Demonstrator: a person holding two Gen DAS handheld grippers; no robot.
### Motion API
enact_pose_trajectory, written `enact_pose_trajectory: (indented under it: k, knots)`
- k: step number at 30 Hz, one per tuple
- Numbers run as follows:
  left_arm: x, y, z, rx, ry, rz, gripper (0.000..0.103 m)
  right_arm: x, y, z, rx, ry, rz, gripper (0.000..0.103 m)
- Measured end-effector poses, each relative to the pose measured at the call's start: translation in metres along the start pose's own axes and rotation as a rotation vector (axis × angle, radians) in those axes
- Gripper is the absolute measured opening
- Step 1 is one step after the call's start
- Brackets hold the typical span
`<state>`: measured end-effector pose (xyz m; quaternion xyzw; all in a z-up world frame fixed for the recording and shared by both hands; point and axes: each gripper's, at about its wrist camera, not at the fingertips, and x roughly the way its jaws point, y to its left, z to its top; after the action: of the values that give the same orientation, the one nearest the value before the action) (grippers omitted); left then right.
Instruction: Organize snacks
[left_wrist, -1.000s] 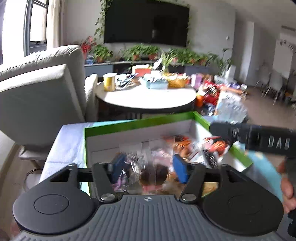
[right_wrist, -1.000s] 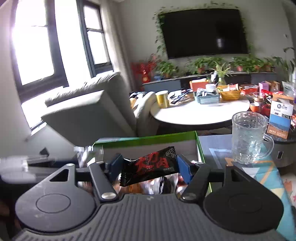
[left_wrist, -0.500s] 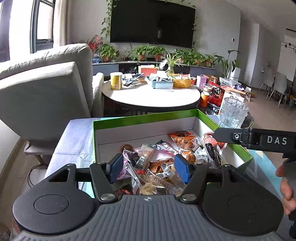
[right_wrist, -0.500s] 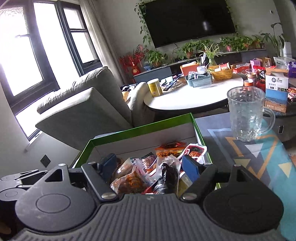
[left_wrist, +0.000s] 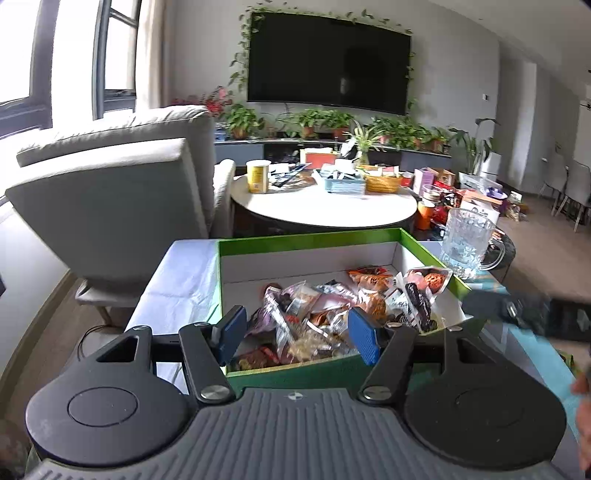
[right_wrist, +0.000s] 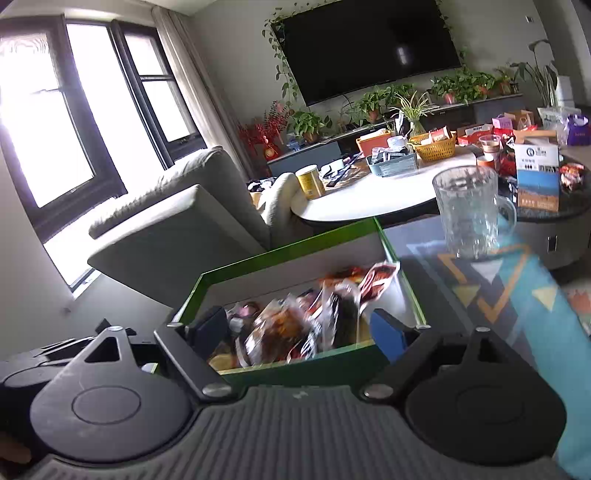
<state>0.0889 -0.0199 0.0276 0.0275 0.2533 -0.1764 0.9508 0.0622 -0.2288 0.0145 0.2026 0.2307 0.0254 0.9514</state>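
Left gripper and right gripper look alike: ribbed grey housing, black round-capped side plates, black finger arms with silver screws, blue textured pads.

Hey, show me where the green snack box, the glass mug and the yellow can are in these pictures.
green snack box (left_wrist: 310, 240): left wrist view, on its far green rim.
glass mug (right_wrist: 467, 214): right wrist view, on the middle of its clear wall.
yellow can (left_wrist: 257, 176): left wrist view, on its yellow side.
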Motion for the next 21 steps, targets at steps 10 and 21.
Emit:
enact_pose_trajectory:
  k: [10,21]
  knots:
    - [-0.024,-0.010,-0.022,0.000,0.020,0.023,0.059,-0.035,0.013,-0.032,-0.068,0.004,0.026,0.044]
    - [-0.048,-0.013,-0.027,0.003,-0.006,0.032,0.069,-0.052,0.015,-0.036,-0.060,-0.034,0.039,0.044]
